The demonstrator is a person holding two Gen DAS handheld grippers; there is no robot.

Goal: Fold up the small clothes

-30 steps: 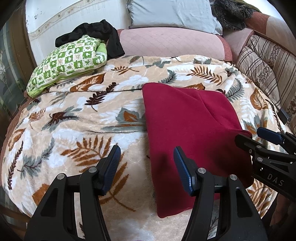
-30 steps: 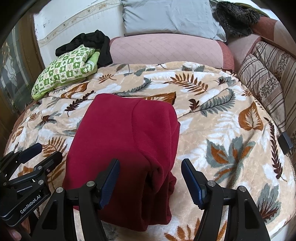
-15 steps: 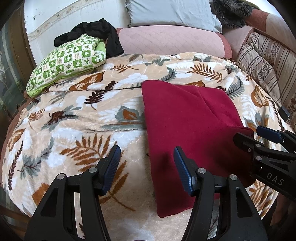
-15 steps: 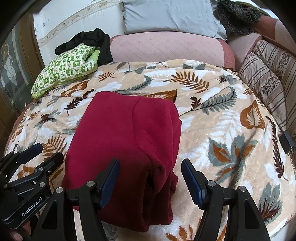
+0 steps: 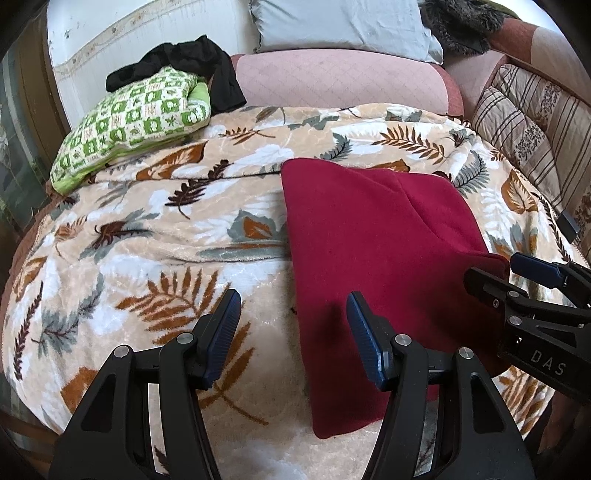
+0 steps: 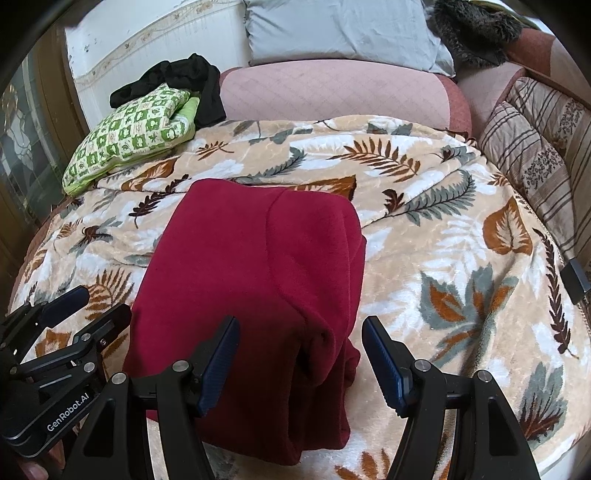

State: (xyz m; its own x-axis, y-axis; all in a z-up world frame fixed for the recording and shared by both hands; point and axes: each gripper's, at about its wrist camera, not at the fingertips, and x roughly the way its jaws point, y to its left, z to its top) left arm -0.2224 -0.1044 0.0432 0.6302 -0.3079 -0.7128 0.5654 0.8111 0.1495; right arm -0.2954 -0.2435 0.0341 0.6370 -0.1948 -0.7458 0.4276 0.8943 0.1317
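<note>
A dark red fleece garment (image 5: 373,251) lies folded into a long rectangle on the leaf-patterned blanket (image 5: 155,236). It also shows in the right wrist view (image 6: 255,280), with thicker layers along its right side. My left gripper (image 5: 291,328) is open and empty, hovering over the garment's near left edge. My right gripper (image 6: 299,350) is open and empty over the garment's near right corner. Each gripper shows at the side of the other's view, the right one (image 5: 517,273) and the left one (image 6: 85,306).
A green-and-white checked folded cloth (image 5: 129,122) and a black garment (image 5: 192,62) lie at the back left. A pink cushion (image 5: 340,81) and grey pillow (image 5: 343,26) are at the back. Striped cushions (image 5: 535,122) line the right side.
Both grippers have drifted slightly forward and down over the garment. The garment has not moved and both stay open.
</note>
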